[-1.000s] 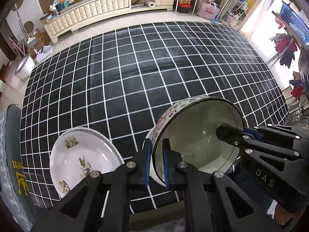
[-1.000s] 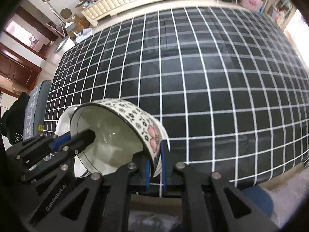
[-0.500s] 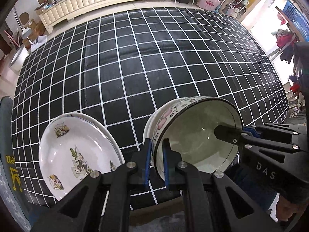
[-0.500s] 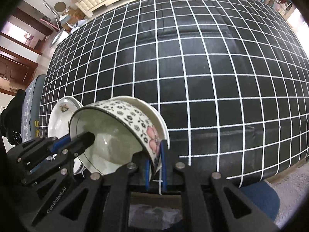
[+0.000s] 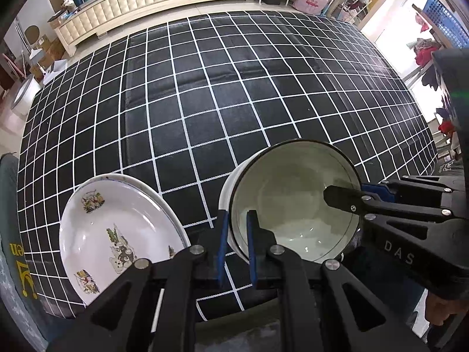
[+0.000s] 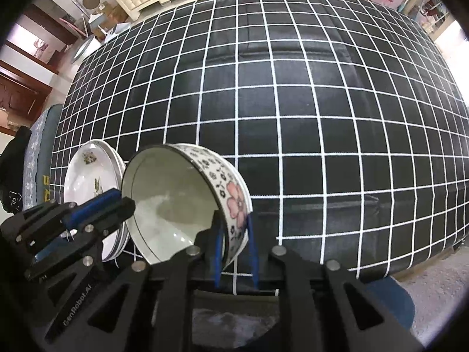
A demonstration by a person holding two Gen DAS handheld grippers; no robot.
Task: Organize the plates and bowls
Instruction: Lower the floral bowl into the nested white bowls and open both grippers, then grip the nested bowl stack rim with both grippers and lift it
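Observation:
A white bowl with black flowers and a pink blossom (image 6: 187,202) is held between both grippers near the table's front edge. My left gripper (image 5: 236,220) straddles its left rim, the jaws slightly parted around the wall. My right gripper (image 6: 234,228) straddles its right rim, with a small gap on the outer side. The bowl's inside (image 5: 296,205) faces the left wrist view. White plates with cartoon prints (image 5: 117,234) are stacked at the front left; they also show in the right wrist view (image 6: 91,179).
The table wears a black cloth with a white grid (image 5: 205,102), also in the right wrist view (image 6: 293,102). A cream cabinet (image 5: 126,3) stands beyond the far edge. A dark chair (image 6: 38,146) is at the left.
The bowl has come down nearer the table and tipped more level. Both grippers' jaws have parted a little around its rim. The plates now appear closer.

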